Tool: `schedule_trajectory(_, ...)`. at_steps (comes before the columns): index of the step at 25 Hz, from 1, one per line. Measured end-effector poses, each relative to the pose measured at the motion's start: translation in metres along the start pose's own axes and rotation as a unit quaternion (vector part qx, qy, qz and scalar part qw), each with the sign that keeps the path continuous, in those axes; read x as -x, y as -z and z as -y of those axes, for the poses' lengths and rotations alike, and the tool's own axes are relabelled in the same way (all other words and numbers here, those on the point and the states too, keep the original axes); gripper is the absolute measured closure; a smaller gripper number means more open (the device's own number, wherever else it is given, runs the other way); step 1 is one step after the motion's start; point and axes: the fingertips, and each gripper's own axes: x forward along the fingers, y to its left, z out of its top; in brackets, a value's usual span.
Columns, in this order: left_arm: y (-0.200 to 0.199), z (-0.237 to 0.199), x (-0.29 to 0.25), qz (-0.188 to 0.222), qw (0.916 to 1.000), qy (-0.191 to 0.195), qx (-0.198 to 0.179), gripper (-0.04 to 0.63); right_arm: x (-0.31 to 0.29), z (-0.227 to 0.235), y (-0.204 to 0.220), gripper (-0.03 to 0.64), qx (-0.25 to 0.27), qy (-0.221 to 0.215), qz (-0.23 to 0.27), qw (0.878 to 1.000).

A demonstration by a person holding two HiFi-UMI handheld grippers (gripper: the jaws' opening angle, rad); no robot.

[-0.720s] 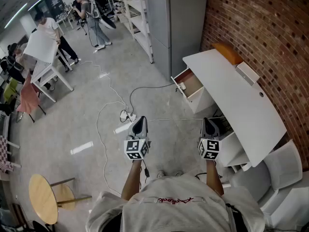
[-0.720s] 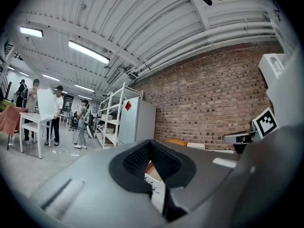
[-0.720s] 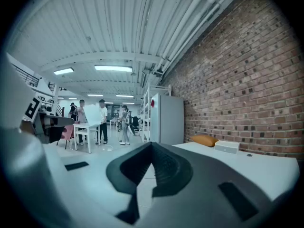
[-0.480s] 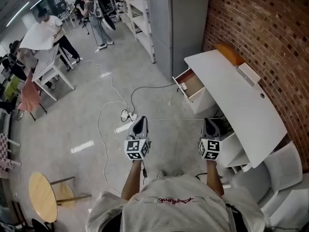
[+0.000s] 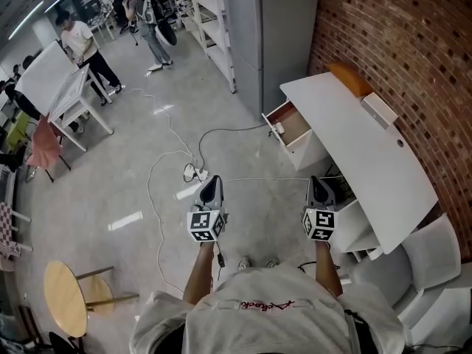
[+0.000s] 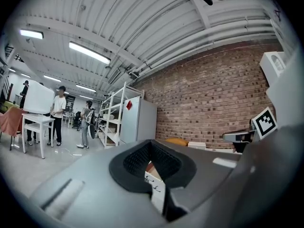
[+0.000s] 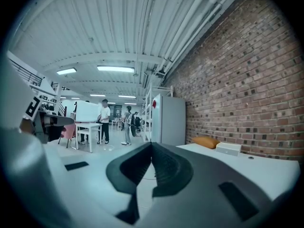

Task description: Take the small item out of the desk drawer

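Holds left gripper (image 5: 212, 186) and right gripper (image 5: 319, 186) side by side, well short of the white desk (image 5: 354, 153), jaws of each together on nothing, evidently pending approach; finds drawer (image 5: 293, 127) open at desk's far end, small white item (image 5: 278, 131) seemingly at its front.

the person has the left forearm (image 5: 196, 271) and the right forearm (image 5: 329, 271) stretched forward, bare and about level. the left gripper (image 5: 212, 185) and the right gripper (image 5: 318, 185) point ahead, side by side and well apart. each one has its jaws pressed together, with nothing between them.
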Motion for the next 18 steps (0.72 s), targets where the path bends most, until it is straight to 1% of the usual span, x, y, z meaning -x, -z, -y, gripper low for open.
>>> schedule_trajectory(5,0.004,0.015,-0.004,-0.005,1.0000,0.000,0.008,0.586,0.005,0.011,0.010,0.606,-0.003,0.000,-0.010,1.000)
schedule_trajectory(9,0.014,0.025,-0.008,-0.011,0.9999,0.001,0.005,0.586,0.006,0.021,0.013,0.606,-0.004,-0.004,-0.011,1.000)
schedule_trajectory(18,0.015,0.058,-0.025,-0.005,0.9999,-0.003,0.011,0.586,0.004,0.044,0.018,0.606,0.000,-0.025,-0.011,1.000)
